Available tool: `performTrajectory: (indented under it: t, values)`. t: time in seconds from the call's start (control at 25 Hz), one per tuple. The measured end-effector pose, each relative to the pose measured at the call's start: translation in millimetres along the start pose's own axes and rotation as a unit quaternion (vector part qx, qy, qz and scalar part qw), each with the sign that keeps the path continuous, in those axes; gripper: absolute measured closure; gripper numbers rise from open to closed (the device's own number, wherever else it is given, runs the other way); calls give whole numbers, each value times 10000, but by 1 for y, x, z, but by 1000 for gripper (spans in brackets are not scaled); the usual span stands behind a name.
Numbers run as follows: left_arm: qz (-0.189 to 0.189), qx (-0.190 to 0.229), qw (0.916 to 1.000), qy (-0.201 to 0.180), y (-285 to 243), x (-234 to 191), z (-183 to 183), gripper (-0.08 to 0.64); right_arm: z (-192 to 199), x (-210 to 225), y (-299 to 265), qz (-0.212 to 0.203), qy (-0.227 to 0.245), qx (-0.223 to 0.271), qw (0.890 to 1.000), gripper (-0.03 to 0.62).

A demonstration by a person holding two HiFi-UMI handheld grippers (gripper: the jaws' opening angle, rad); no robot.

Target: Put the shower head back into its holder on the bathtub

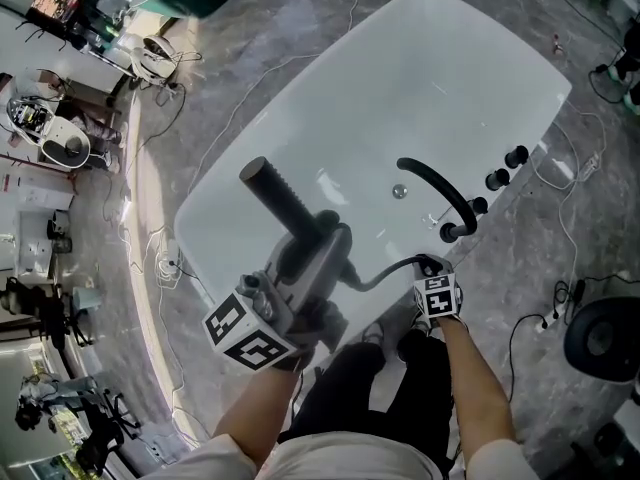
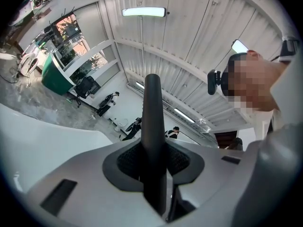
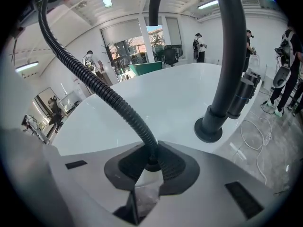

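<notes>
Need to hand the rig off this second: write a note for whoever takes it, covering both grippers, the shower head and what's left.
Left gripper: shut on the shower head, whose black stick-shaped body points out over the bathtub.
Right gripper: shut on the hose, low at the tub rim, beside the base of the spout.
Done: shower head and hose are both in hand.
Left: seat the shower head in its holder on the rim. I cannot pick out the holder among the fittings there.
</notes>
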State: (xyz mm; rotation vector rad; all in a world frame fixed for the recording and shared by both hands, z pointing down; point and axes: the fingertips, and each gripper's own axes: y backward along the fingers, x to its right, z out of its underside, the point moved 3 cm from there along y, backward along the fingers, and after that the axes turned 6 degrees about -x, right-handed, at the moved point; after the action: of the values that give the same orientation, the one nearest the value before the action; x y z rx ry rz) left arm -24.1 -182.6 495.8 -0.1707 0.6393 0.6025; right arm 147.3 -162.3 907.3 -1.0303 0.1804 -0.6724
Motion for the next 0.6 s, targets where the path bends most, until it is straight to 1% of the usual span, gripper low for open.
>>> performTrajectory:
  t: [0.16, 0.28, 0.36, 0.48, 0.6]
  values:
    - [14, -31, 10000, 30, -3, 0, 6, 448, 3, -1, -2, 26, 110, -21, 9999, 523]
    - [62, -66, 10000, 26, -6, 0, 8, 448, -2, -8, 2, 34, 413, -19, 9991, 523]
    - [96, -108, 9999, 24, -10, 1, 11, 448, -5, -11, 7, 96, 556, -35, 9984, 505]
    - [153, -224, 9996, 15, -17, 4, 19, 448, -2, -12, 25, 134, 496, 55, 9987, 492]
    - [203, -330, 9992, 16, -30, 7, 30, 448, 7, -10, 49, 69, 174, 244, 9995, 492]
